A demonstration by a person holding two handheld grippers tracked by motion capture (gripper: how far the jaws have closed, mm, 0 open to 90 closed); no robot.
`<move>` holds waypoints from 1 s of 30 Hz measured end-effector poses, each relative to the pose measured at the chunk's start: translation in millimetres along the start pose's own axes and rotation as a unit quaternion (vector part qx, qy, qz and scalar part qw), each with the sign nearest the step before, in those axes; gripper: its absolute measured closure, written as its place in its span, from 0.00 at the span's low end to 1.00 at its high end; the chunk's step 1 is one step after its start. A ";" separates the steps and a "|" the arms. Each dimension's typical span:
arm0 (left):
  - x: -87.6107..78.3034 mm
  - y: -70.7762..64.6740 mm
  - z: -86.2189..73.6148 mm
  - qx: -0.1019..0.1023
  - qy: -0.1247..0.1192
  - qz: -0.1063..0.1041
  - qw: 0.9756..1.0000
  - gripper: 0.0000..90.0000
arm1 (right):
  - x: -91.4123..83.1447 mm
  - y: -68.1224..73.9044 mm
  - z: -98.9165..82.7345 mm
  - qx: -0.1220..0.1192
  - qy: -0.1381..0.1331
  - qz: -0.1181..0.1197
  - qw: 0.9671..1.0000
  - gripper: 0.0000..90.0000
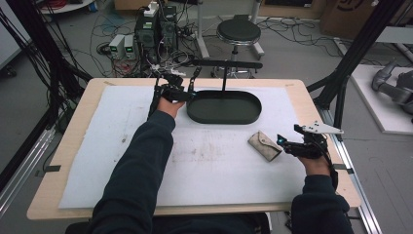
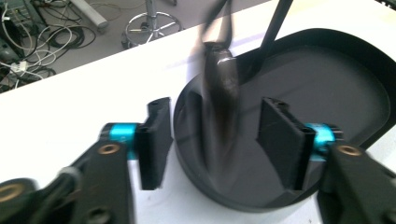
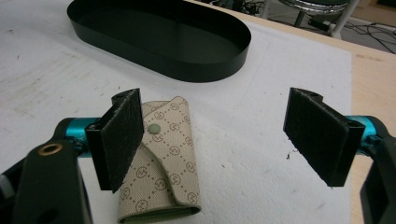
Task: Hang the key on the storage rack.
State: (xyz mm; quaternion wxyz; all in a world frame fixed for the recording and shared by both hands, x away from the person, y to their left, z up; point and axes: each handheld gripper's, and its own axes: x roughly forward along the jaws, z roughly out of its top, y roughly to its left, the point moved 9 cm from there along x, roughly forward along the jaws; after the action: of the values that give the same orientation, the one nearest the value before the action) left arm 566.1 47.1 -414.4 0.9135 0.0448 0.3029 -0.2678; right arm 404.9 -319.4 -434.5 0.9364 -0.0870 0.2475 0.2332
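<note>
A person's dark-sleeved forearms rise from the bottom of the high view, nearest the camera, over a wooden table (image 1: pixel 73 146) covered by a white mat (image 1: pixel 122 146).

Toward the far edge of the mat sits a black oval tray (image 1: pixel 224 117) with a thin black post and crossbar standing at its back. The left gripper (image 1: pixel 187 92) is at the tray's left end. In the left gripper view its jaws stand apart, one pad (image 2: pixel 155 140) outside the tray wall and the other over the tray floor. Between them hangs a dark, glossy, elongated object (image 2: pixel 219 93), blurred; neither pad touches it, and what it is cannot be told.

The right gripper (image 1: pixel 285 141) rests near the right side of the mat, well apart from the tray. Its jaws are spread wide and grip nothing.

A small beige pouch (image 3: pixel 168 163) with a printed diamond pattern and a snap-button flap lies flat on the mat, in front of the tray. The right gripper's left pad stands just beside it and overlaps its edge in the right gripper view.
</note>
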 end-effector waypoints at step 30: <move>-146.2 17.7 -100.7 0.032 -0.185 0.000 0.982 0.19 | 18.4 22.0 3.5 -0.033 0.009 0.016 0.999 0.23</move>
State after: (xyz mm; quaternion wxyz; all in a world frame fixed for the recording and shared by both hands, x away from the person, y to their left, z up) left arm 423.6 154.3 -413.3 0.9520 0.0241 0.1197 -0.2807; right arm 410.0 -291.9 -441.8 0.9269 -0.1159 0.2497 0.2550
